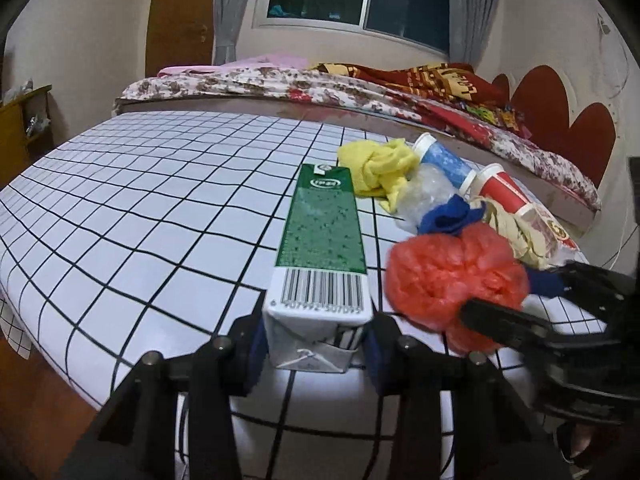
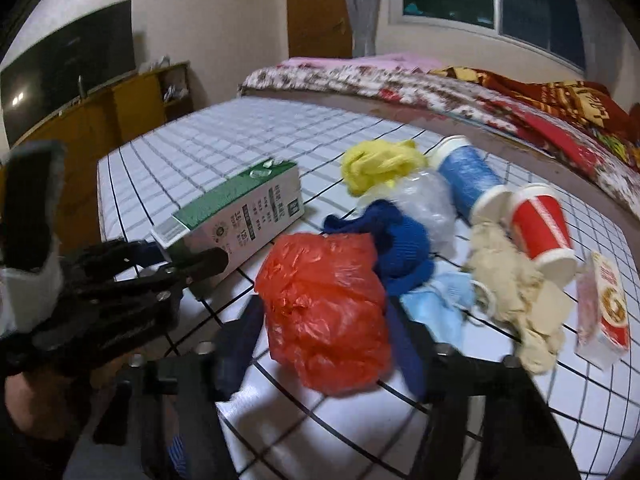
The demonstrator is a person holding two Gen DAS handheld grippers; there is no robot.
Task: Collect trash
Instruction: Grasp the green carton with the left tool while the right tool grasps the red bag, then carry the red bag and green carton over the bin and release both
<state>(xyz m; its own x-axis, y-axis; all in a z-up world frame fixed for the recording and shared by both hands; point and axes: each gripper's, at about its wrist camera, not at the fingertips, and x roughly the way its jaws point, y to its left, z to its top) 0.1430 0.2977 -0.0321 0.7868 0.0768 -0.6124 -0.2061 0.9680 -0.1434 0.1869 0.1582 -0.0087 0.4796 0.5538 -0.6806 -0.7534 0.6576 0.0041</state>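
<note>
A green and white milk carton (image 1: pixel 322 248) lies on the checked table; my left gripper (image 1: pixel 314 338) is shut on its near end. It also shows in the right wrist view (image 2: pixel 240 212), with the left gripper (image 2: pixel 176 258) on it. A crumpled red plastic bag (image 2: pixel 326 312) lies between the fingers of my right gripper (image 2: pixel 326 344), whose jaws stand apart on either side of it. The bag (image 1: pixel 452 276) and the right gripper (image 1: pixel 520 304) show at the right of the left wrist view.
Behind the bag lie a blue cloth (image 2: pixel 396 240), clear plastic wrap (image 2: pixel 424 200), a yellow cloth (image 2: pixel 380 164), a blue cup (image 2: pixel 468 176), a red cup (image 2: pixel 540 232), a beige glove (image 2: pixel 516 288), a light blue mask (image 2: pixel 440 300) and a small packet (image 2: pixel 604 312). A bed (image 1: pixel 360 92) stands behind the table (image 1: pixel 140 200).
</note>
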